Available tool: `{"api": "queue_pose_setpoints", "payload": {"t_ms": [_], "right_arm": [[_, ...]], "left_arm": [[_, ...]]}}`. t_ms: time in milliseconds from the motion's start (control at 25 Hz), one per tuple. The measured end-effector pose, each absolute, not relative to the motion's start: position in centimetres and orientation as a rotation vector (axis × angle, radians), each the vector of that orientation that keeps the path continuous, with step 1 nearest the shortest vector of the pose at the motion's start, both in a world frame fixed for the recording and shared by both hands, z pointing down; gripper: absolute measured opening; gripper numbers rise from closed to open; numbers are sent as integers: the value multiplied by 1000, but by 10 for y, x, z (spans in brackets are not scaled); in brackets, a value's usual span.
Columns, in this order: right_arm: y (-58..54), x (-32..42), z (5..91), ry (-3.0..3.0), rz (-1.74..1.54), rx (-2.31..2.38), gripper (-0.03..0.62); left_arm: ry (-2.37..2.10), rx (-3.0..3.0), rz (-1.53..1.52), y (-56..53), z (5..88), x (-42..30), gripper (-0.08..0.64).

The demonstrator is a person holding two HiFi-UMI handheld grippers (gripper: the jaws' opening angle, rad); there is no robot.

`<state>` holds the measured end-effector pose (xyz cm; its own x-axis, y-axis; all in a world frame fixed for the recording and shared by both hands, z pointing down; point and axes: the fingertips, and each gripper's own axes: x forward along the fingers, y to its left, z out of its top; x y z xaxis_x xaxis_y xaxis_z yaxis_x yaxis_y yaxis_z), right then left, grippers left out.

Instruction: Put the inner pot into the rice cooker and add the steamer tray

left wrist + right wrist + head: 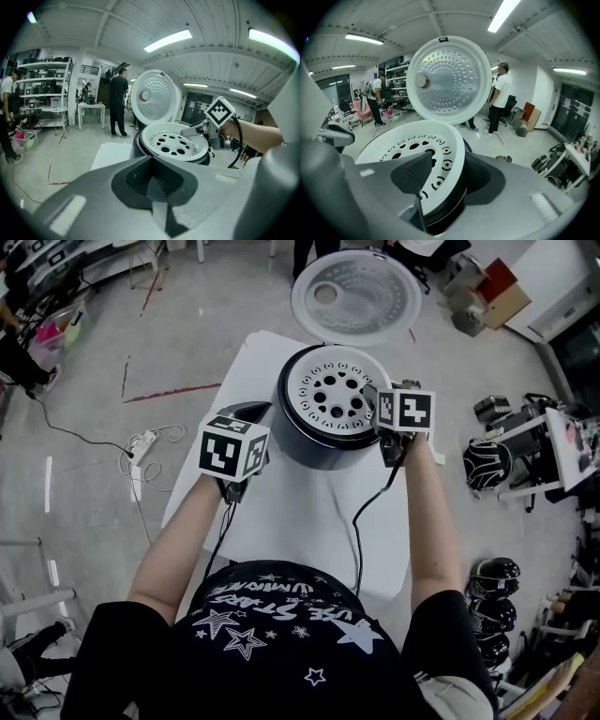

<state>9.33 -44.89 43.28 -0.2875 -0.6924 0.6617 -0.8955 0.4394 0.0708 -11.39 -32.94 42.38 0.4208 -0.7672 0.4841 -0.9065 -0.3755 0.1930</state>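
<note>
Right gripper view shows the right gripper (447,180) jaws parted astride the steamer tray (403,145) rim atop the rice cooker (309,451), while the left gripper (152,180) jaws are closed, empty.

Steamer tray (330,397) in rice cooker (314,448) on table (281,521), seemingly level; lid (356,298) behind.

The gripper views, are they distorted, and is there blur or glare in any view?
Left gripper view: strong fisheye with black corners, the ceiling lamps bend, the foreground is soft, the tray is sharp. Right gripper view: same fisheye, a mild sheen on the lid, no harsh glare. Head view: straighter, even light, no hard shadows.
</note>
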Motion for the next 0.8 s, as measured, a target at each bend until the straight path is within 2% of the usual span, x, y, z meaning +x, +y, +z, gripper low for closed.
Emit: {"api": "queue_pose_setpoints", "payload": {"t_ms": [200, 600, 800], "right_arm": [[-444, 102, 427, -2058, 404, 1383, 279], [-412, 100, 409, -2096, 406, 1466, 276], [-389, 89, 392, -2153, 369, 1524, 252]], "left_arm": [[-1414, 2269, 434, -324, 421, -111, 5], [-1389, 2318, 409, -308, 413, -113, 5], [-1364, 2353, 391, -292, 407, -114, 5]]}}
